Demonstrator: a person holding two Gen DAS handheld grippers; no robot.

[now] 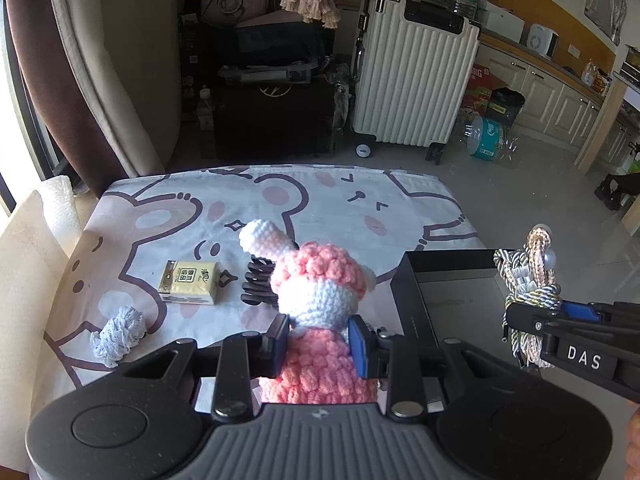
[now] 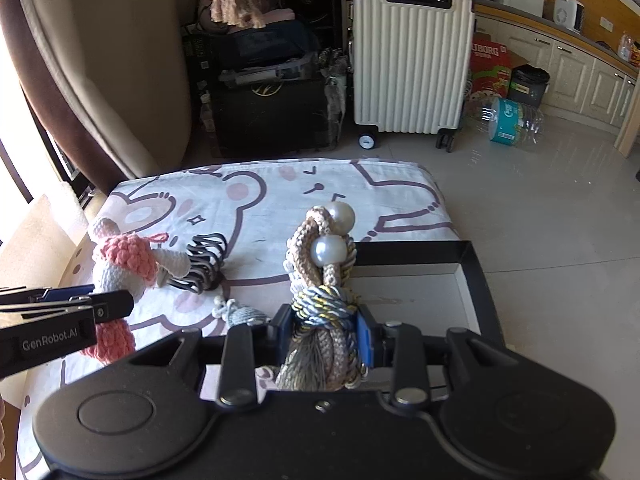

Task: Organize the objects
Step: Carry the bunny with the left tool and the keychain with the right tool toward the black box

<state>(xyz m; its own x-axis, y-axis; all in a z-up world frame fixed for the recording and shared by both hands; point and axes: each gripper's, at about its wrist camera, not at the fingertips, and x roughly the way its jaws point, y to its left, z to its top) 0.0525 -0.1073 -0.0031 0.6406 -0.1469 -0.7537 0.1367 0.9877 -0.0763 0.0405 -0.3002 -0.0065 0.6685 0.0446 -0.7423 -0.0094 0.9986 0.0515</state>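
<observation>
My left gripper [image 1: 320, 346] is shut on a pink and white crochet doll [image 1: 320, 292], held above the table; it also shows in the right wrist view [image 2: 124, 268]. My right gripper [image 2: 326, 334] is shut on a knotted rope tassel with pearls [image 2: 324, 276], held over the left edge of a black tray [image 2: 472, 280]. In the left wrist view the tassel [image 1: 528, 280] hangs at the right, over the tray [image 1: 448, 292]. A yellow tissue pack [image 1: 188, 282], a dark hair claw [image 1: 260, 284] and a pale blue crochet piece [image 1: 118, 334] lie on the cloth.
The table has a bear-print cloth [image 1: 320, 204]. A second small grey-blue knitted piece [image 2: 244, 314] lies near the right gripper. A white suitcase [image 1: 412, 72], dark boxes [image 1: 276, 116] and water bottles [image 1: 488, 136] stand on the floor beyond. A curtain [image 1: 80, 80] hangs at the left.
</observation>
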